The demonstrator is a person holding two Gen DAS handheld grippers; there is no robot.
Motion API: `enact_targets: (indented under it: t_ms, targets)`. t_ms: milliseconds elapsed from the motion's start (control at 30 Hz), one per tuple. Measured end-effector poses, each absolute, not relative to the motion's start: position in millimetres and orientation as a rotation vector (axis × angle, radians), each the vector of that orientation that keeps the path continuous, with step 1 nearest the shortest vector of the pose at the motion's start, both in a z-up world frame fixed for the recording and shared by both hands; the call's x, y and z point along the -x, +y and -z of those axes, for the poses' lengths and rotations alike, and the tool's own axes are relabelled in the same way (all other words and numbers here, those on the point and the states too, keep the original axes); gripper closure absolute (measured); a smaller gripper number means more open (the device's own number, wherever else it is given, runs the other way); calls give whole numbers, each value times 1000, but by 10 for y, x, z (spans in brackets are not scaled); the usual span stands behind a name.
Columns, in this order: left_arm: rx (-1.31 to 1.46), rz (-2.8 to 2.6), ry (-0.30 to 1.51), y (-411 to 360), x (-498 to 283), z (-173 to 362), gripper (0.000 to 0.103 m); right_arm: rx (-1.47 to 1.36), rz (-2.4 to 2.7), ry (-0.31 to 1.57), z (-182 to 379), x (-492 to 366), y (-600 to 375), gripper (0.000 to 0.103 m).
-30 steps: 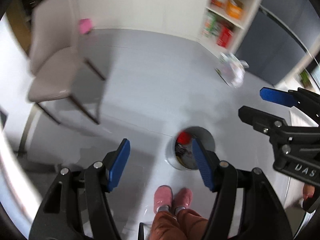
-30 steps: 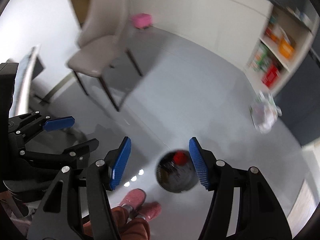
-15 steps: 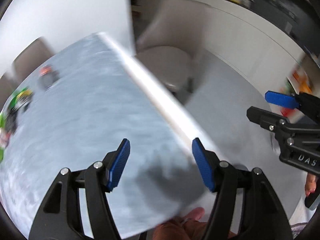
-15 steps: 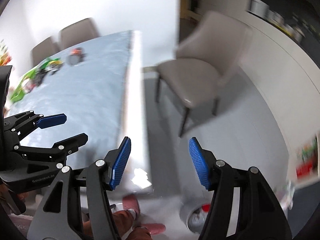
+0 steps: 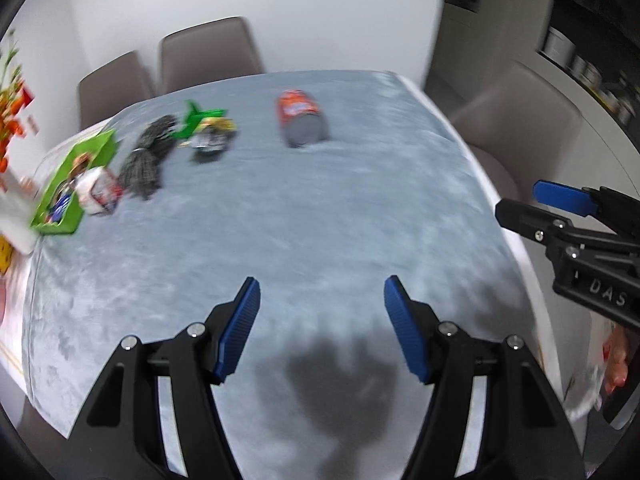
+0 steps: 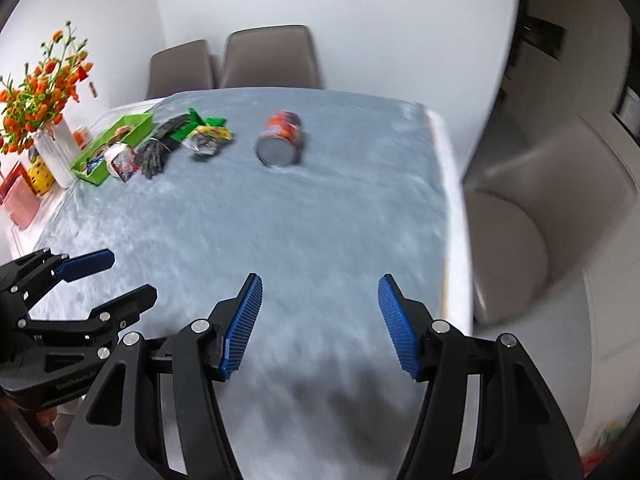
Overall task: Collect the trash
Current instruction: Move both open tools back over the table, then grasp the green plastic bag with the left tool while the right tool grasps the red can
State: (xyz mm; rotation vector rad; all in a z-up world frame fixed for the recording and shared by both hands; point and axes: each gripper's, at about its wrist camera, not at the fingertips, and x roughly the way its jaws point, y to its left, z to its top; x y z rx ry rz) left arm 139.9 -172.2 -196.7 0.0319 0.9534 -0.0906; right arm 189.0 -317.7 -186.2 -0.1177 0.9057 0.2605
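- Trash lies at the far side of the grey tabletop [image 5: 320,216]: an orange can [image 5: 301,122] on its side, wrappers [image 5: 210,132] left of it.
- Left hand-held gripper [image 5: 320,320]: jaws apart, empty, above the near tabletop.
- Right hand-held gripper [image 6: 319,318]: jaws apart, empty, beside it.

Wrist views above (shared) table [image 5: 320,200]

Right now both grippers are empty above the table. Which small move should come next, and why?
Probably move the right gripper forward toward the orange can. It lies on its side, alone on the grey tablecloth, apart from the wrappers and the green tray, so it looks like the easiest piece to take. Both the right and the left gripper are open and hold nothing.
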Motion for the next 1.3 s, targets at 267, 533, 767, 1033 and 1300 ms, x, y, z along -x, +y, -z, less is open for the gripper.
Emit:
enact_targets:
  t_ms: [267,533,767,1033,1300]
  targets:
    - [35,-89,927,-1189,-2129,2016,38,171,-407,881,1914,-2875,-2562,44]
    - [49,-135,890,-766,-2953,2048,38,207,-431,879,2098,-3734,-2133,44]
    - [7,-107,899,-544,-3580,2229,38,201,-372,943,2420,-4253,-1916,44]
    - [10,-72,955,-433,-4016,2613,40,255,-312,978,2716,-4534,-1828,36]
    - [1,-66,967,-427,-4199,2876,51,249,-271,1025,2960,-4768,-1924,36]
